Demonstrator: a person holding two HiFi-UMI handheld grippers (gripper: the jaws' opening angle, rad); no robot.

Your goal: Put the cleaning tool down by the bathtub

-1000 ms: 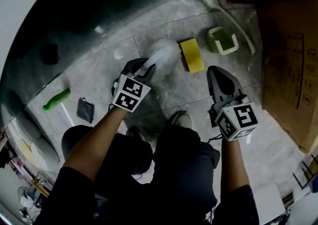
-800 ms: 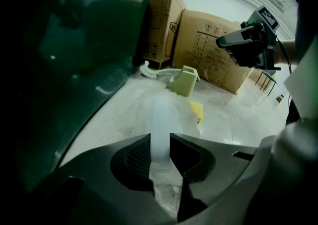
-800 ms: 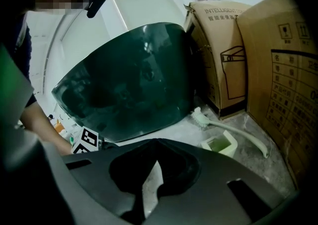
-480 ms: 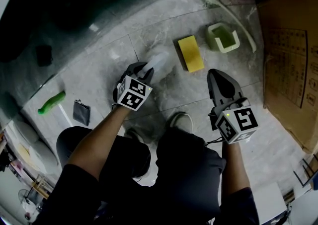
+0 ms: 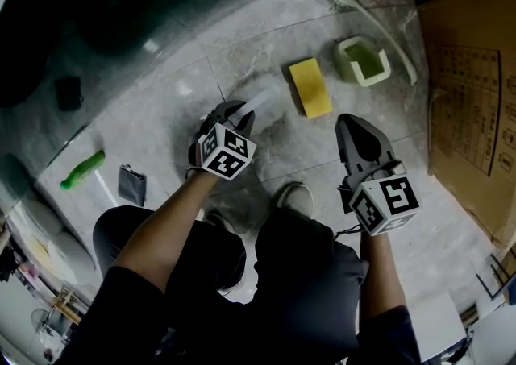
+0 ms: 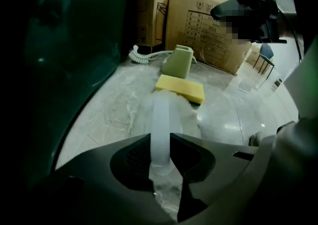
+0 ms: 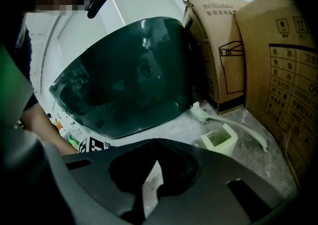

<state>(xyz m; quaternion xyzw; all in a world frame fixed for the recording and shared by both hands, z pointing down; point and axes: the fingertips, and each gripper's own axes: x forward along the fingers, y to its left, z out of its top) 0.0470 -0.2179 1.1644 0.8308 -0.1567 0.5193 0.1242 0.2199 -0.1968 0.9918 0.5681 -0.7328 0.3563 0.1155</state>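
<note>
Left gripper (image 5: pixel 234 116) sank slightly toward 6 o'clock. Its jaws grasp translucent white plastic cleaning tool (image 5: pixel 262 100), near dark green bathtub (image 5: pixel 105 9) at 10 o'clock. Right gripper (image 5: pixel 355 123) jaws clenched, empty. Set-down under way; next we lower, release.

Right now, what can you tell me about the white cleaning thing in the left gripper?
The cleaning tool has a smooth, see-through white handle that looks like plastic and a fuzzy white head at the far end. The left gripper is shut on the handle's near end. The tool points away from the person, low over the grey stone floor, with its head just in front of the yellow sponge.
</note>
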